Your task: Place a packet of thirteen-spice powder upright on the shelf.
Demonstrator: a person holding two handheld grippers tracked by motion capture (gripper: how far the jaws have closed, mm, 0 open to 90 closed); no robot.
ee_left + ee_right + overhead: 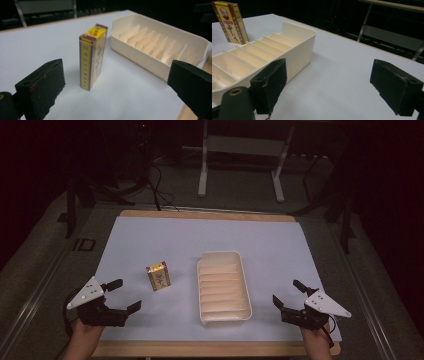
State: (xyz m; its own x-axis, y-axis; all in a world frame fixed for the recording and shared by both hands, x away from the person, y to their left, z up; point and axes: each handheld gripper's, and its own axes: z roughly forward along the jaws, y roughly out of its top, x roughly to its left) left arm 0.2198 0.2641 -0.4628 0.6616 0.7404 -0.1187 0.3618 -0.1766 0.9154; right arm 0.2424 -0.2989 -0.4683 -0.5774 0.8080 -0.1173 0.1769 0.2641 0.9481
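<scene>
A small yellow and dark red box stands upright on the white mat, left of a cream tray with several slotted dividers. My left gripper is open near the front left, a short way from the box, which stands ahead between its jaws. At the front right my right gripper is open, beside the tray's near right corner. The box shows beyond the tray in the right gripper view. Both grippers hold nothing.
The mat lies on a wooden table with its edge showing at the back and front. Behind the table are a metal stand's legs and cables on a dark floor. Open mat lies right of the tray.
</scene>
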